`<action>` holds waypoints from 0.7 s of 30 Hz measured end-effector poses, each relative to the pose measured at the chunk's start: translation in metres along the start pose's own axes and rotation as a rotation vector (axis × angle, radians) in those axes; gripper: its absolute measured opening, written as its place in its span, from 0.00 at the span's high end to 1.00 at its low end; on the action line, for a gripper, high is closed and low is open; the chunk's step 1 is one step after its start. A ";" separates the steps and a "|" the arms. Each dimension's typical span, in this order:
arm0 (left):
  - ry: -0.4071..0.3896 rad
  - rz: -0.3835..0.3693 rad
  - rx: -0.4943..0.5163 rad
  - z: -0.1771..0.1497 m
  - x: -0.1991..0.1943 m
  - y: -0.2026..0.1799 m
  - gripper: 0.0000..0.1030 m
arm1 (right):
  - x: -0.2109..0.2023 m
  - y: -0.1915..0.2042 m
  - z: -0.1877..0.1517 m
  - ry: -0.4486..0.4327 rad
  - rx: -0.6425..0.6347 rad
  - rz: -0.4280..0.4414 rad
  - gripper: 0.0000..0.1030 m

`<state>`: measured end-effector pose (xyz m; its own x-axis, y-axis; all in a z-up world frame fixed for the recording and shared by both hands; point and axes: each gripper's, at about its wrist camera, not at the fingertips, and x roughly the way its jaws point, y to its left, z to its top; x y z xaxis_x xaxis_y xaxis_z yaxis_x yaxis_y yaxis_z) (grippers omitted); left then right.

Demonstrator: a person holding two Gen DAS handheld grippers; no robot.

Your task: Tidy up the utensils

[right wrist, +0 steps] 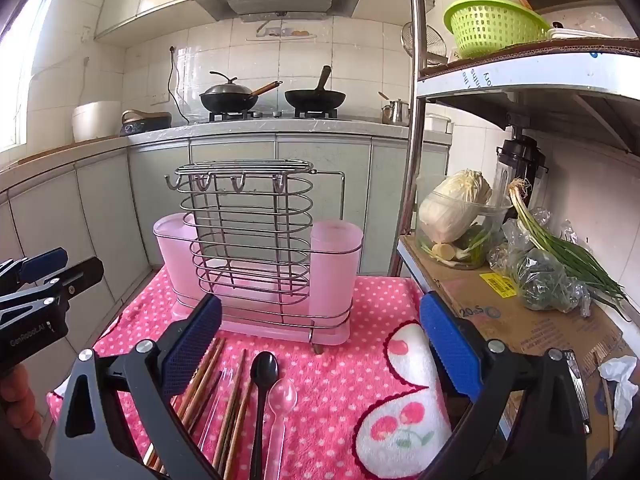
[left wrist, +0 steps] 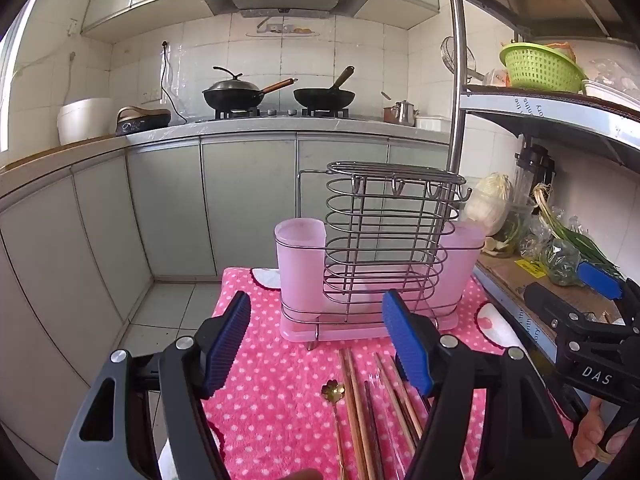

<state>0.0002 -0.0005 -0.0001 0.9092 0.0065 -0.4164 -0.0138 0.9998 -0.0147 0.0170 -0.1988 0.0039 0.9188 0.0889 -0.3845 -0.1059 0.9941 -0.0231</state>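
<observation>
Left gripper (left wrist: 316, 344) black arms, ribbed blue pads (left wrist: 404, 344) (silver screws), right gripper (right wrist: 320, 340) alike

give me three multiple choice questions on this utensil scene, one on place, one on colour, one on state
1. Where do the chopsticks lie?
A. in the wire rack
B. on the dotted cloth in front of the rack
C. on the stove

2. What colour is the spoon beside the clear spoon?
A. black
B. green
C. white

3. How stand both grippers?
A. both shut on chopsticks
B. both open, holding nothing
C. one open, one shut on a spoon

Answers:
1 B: the chopsticks rest flat on the cloth, nearer than the rack.
2 A: its bowl and handle are black.
3 B: the left gripper and right gripper have wide gaps with nothing between the pads.
</observation>
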 end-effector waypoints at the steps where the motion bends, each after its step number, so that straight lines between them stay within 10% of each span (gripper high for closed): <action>1: -0.002 -0.001 -0.001 0.000 0.000 0.000 0.34 | 0.000 0.000 0.000 0.000 0.003 0.001 0.03; 21: -0.015 -0.016 -0.024 0.004 -0.005 0.003 0.34 | -0.006 0.001 0.005 -0.025 -0.007 -0.011 0.03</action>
<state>-0.0031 0.0024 0.0055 0.9155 -0.0094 -0.4022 -0.0089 0.9990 -0.0437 0.0129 -0.1977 0.0108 0.9290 0.0800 -0.3614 -0.0985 0.9946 -0.0332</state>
